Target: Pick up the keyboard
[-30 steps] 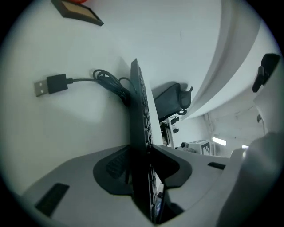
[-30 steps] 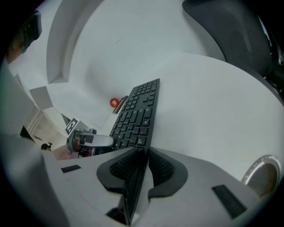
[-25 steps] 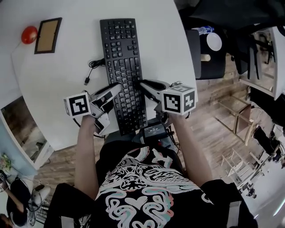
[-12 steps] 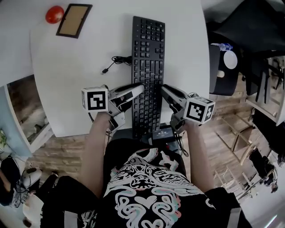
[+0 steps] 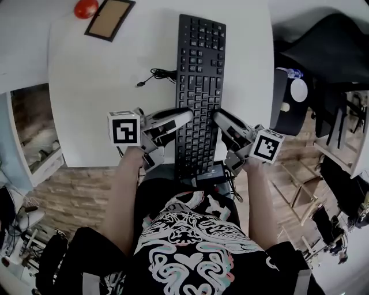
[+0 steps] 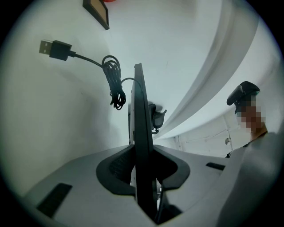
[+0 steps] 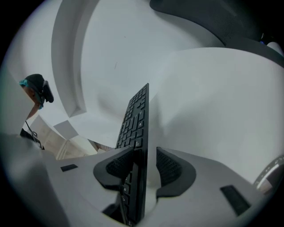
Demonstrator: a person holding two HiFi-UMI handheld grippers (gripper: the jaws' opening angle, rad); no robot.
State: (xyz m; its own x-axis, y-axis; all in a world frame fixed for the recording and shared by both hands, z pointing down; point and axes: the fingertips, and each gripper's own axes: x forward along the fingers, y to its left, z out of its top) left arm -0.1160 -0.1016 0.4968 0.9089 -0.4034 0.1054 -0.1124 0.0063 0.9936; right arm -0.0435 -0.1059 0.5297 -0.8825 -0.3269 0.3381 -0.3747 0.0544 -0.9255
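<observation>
Down the middle of the head view, the black keyboard (image 5: 199, 86) runs along the white bench (image 5: 92, 103), its near end past the bench's lower edge. The left gripper view shows the left gripper's (image 6: 143, 164) fingers (image 6: 116, 166) clamped on the keyboard's edge, and a coiled cable (image 6: 116, 84) at upper left. The right gripper view shows the right gripper's (image 7: 146, 166) fingers (image 7: 171, 166) straddling the keyboard; they have just been opening, and the right-hand pad stands clear of it.

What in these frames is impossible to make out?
- Key legends on the keyboard: too small in the head view.
- Red object: partly cut off by the head view's top edge.
- Whether the keyboard is off the table: the head view looks straight down; both gripper views see it edge-on.
- Black device at the keyboard's near end: small and dark, head view.
</observation>
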